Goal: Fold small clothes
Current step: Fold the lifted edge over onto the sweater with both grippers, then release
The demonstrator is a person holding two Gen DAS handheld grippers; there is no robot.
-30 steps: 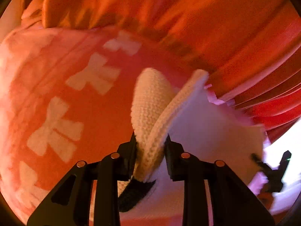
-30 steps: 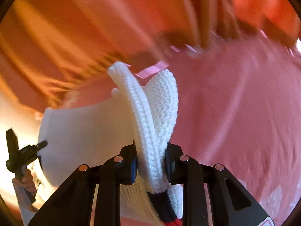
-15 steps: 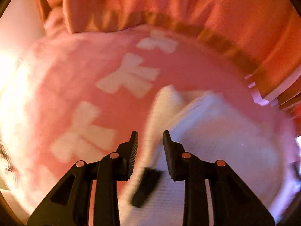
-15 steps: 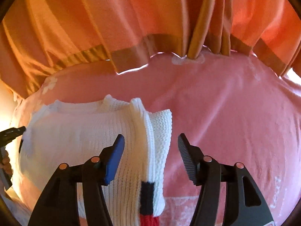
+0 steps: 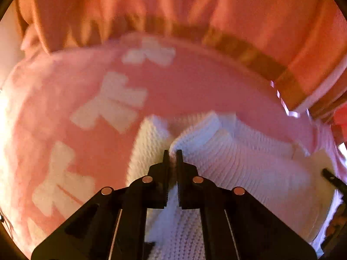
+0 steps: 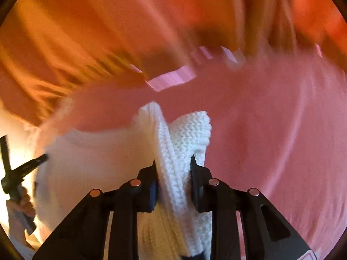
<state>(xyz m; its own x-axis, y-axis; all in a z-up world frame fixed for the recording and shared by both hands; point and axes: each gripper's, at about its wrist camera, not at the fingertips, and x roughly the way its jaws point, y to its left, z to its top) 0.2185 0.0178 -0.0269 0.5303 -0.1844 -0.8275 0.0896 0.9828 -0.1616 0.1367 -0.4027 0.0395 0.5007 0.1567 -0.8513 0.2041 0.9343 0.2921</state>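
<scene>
White knit garment [image 5: 238, 169] lay on a pink blanket with pale bow shapes [image 5: 112, 106], orange curtain [image 5: 216, 10] hanging beyond it. Left gripper [image 5: 172, 151] had just closed, jaws all but touching; whether a sliver of knit sat between them was hard to tell in the blur, the garment spreading ahead and right of the tips. Right gripper [image 6: 172, 162] had just closed too, jaws clamped on a bunched fold of the same knit [image 6: 180, 138], standing up between them.
</scene>
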